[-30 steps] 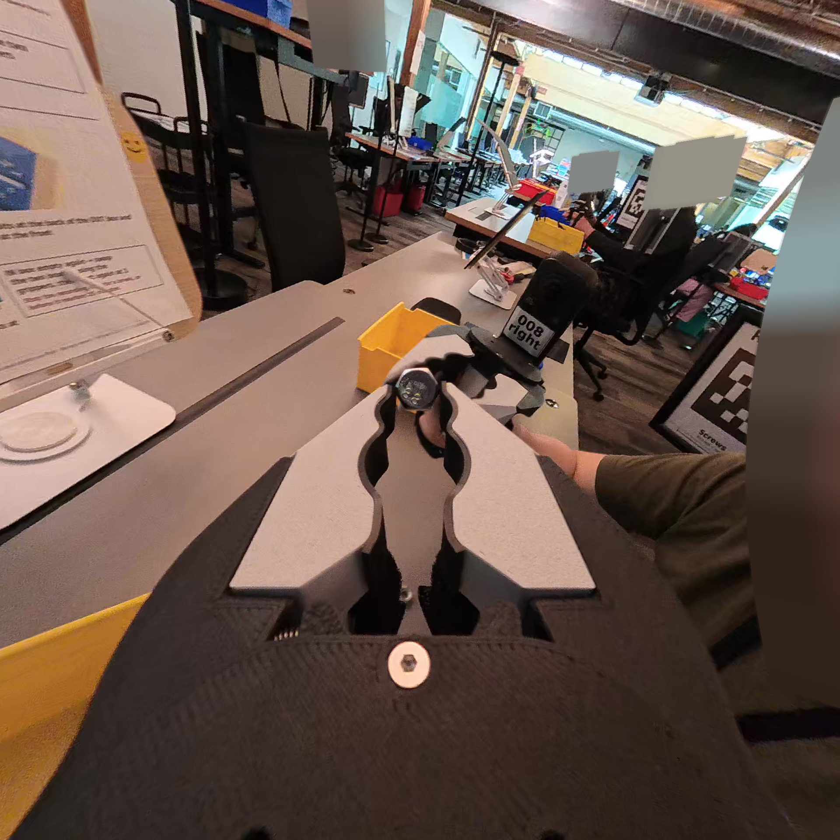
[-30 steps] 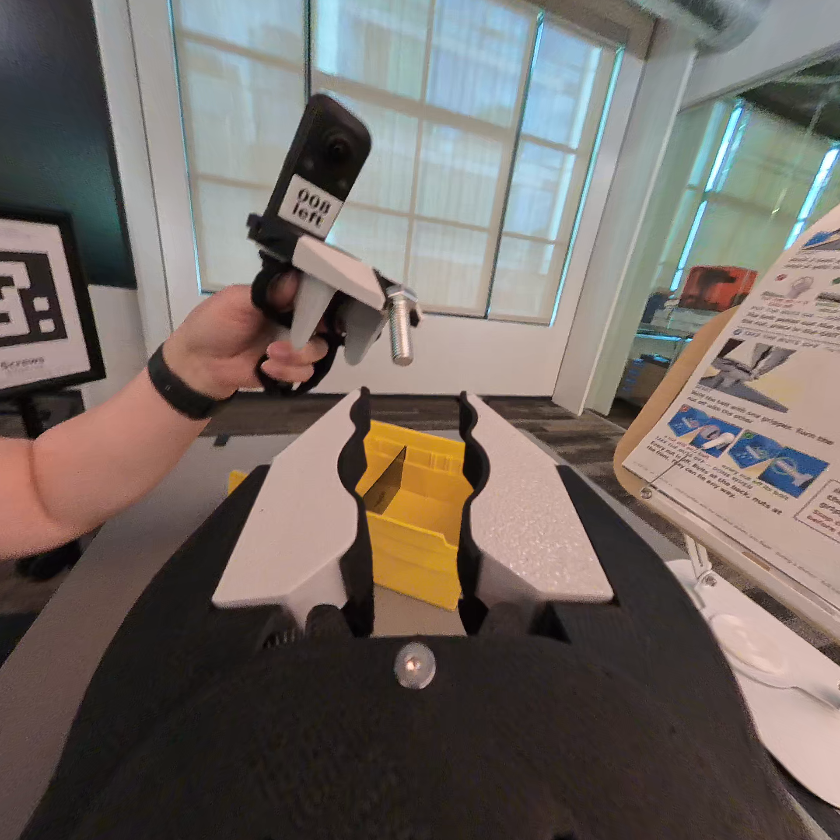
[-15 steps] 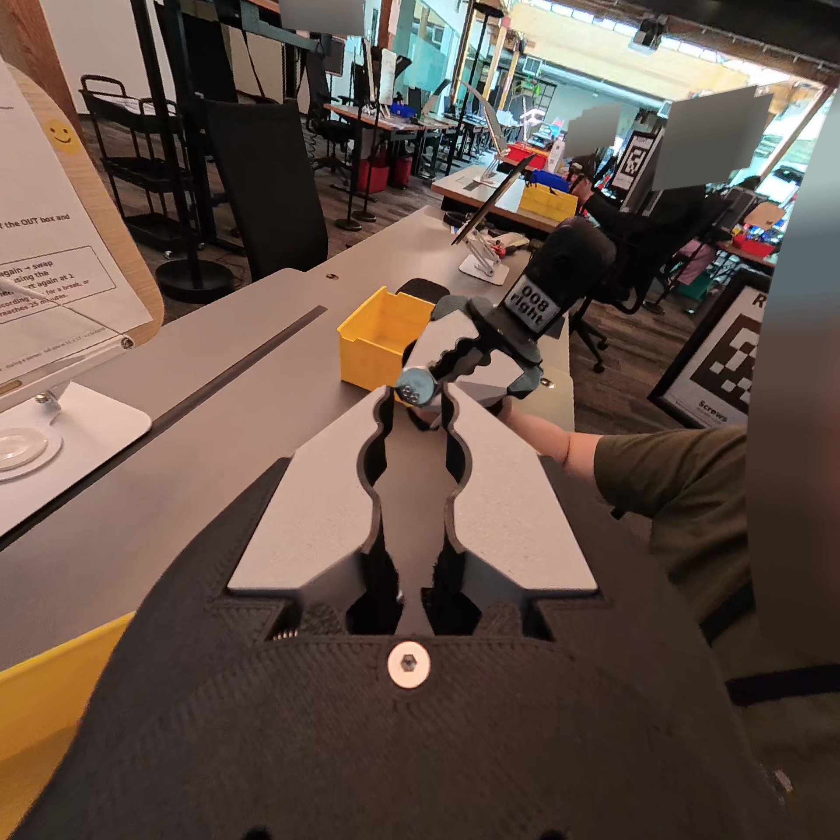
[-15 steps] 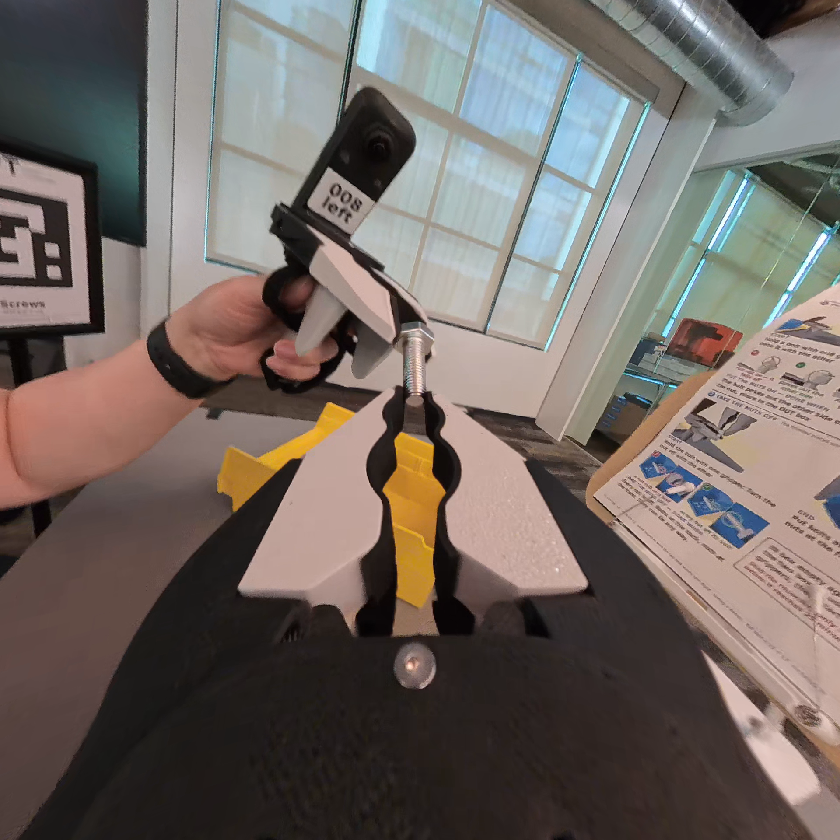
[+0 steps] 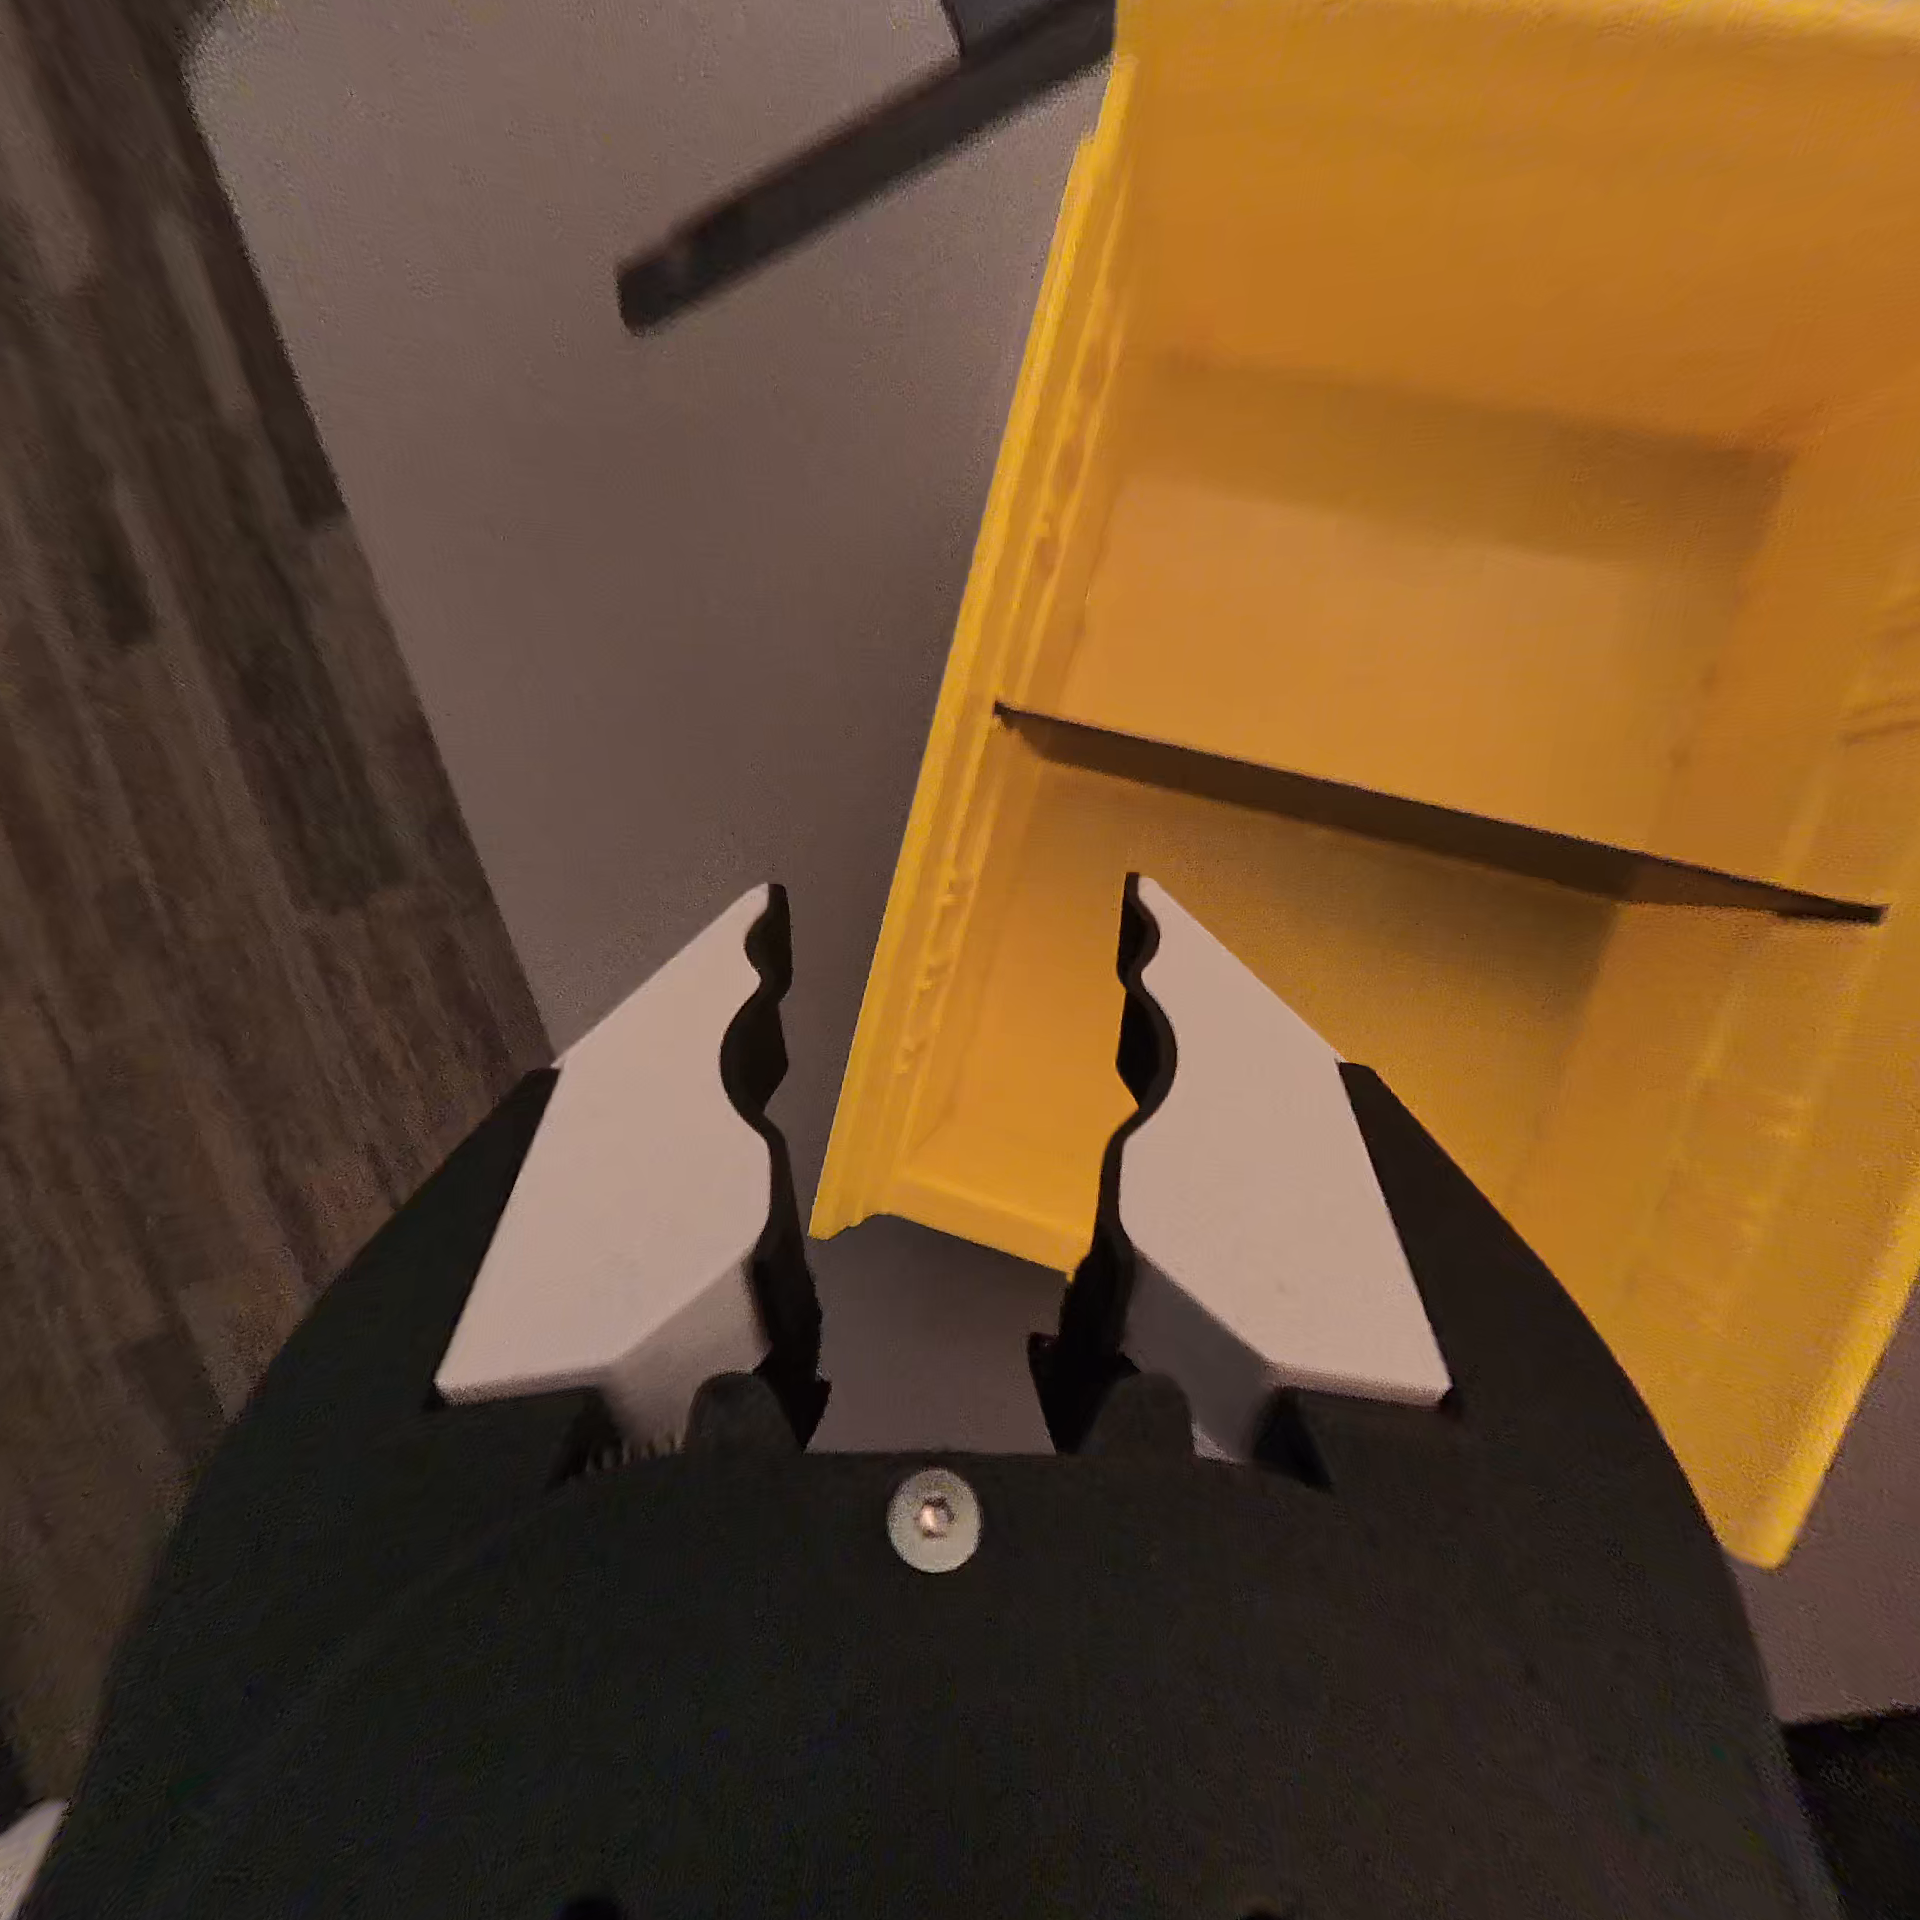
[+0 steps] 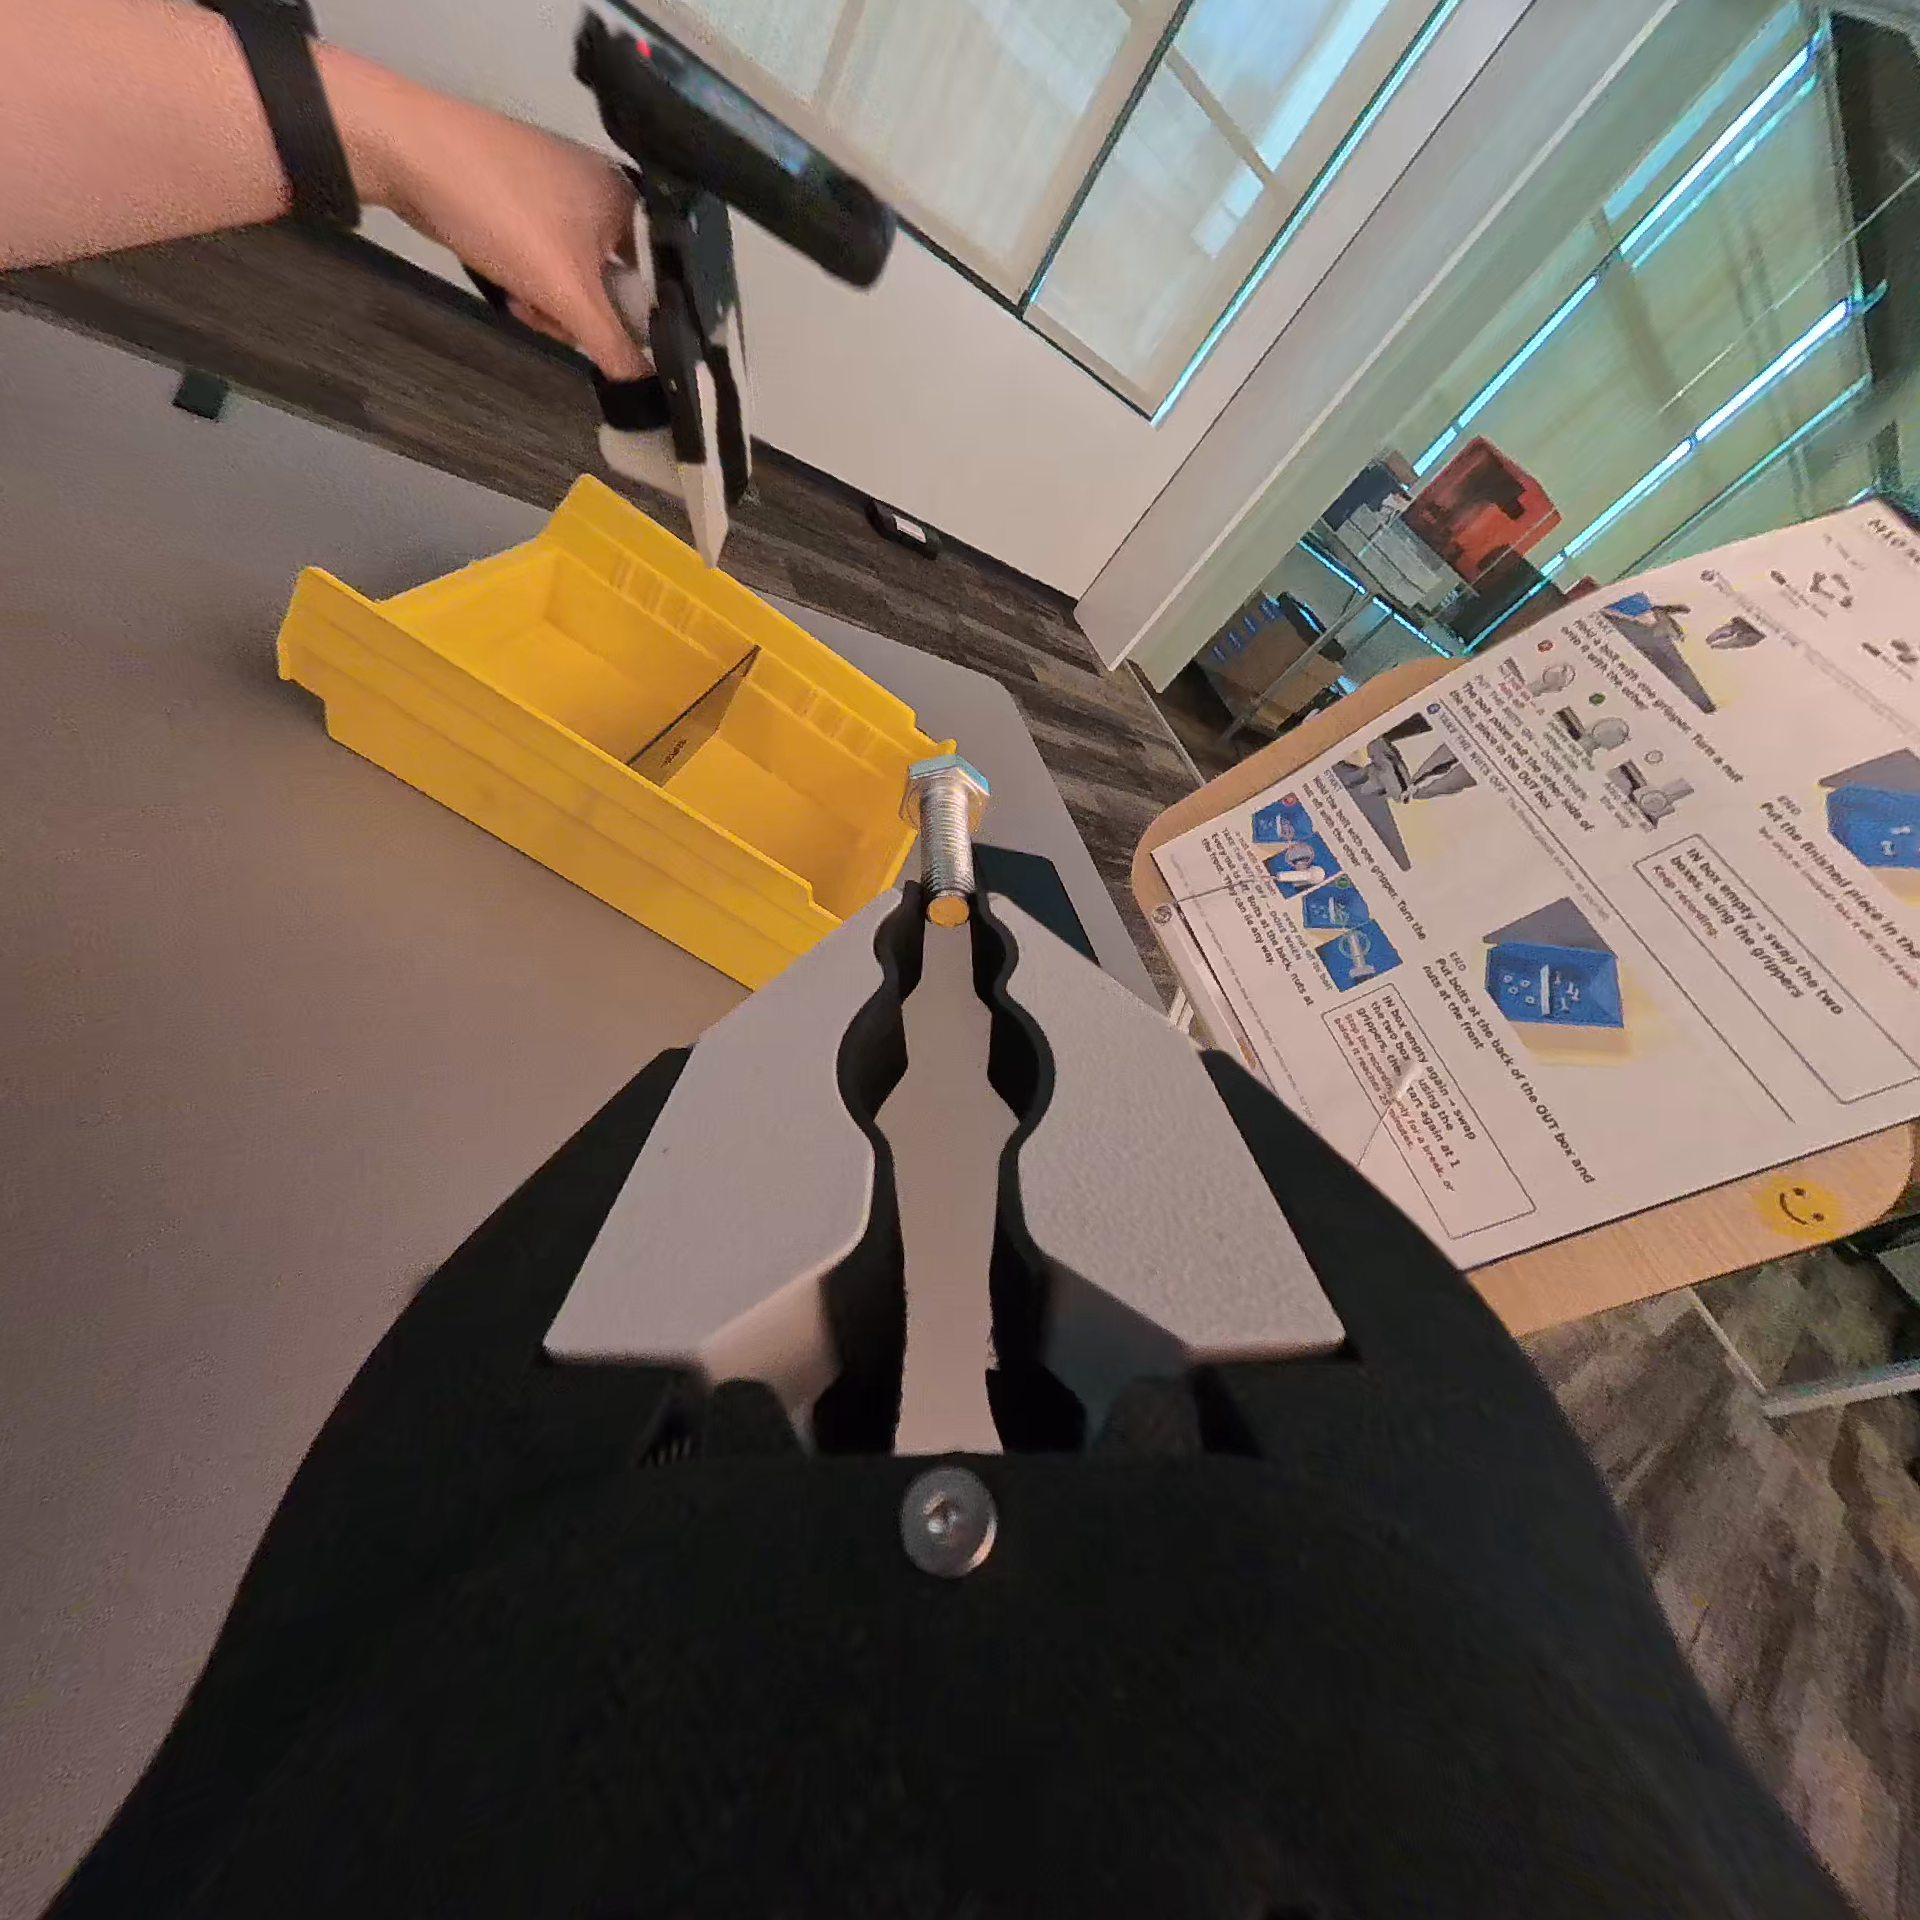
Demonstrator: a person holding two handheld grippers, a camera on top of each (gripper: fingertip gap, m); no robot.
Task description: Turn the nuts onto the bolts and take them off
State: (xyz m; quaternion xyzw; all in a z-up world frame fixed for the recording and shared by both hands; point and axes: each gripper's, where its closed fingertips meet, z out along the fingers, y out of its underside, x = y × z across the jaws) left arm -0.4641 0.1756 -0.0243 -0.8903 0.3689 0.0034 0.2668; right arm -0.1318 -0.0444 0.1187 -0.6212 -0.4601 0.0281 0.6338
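Observation:
My right gripper (image 6: 943, 909) is shut on the threaded end of a silver bolt (image 6: 943, 831), whose hex head points away from me. It holds the bolt above the near right corner of a yellow bin (image 6: 582, 748). My left gripper (image 5: 951, 894) is open with nothing between its fingers. It points down over the left rim of the same bin (image 5: 1455, 623), which has a dark divider (image 5: 1455, 821). In the right wrist view the left gripper (image 6: 712, 520) hangs above the bin's far side. No nut is in view.
The bin stands on a grey table (image 6: 208, 935) with a dark slot (image 5: 831, 208). An instruction sheet on a wooden board (image 6: 1558, 935) stands to the right. Wood-look floor (image 5: 156, 727) lies past the table's edge. A person's hand (image 6: 499, 208) holds the left gripper. The grippers' ends are close to 45 centimetres from one another.
The left gripper held the bolt by its head. The right jaws closed on its threaded end. The left gripper then let go, opened and swung down over the yellow bin.

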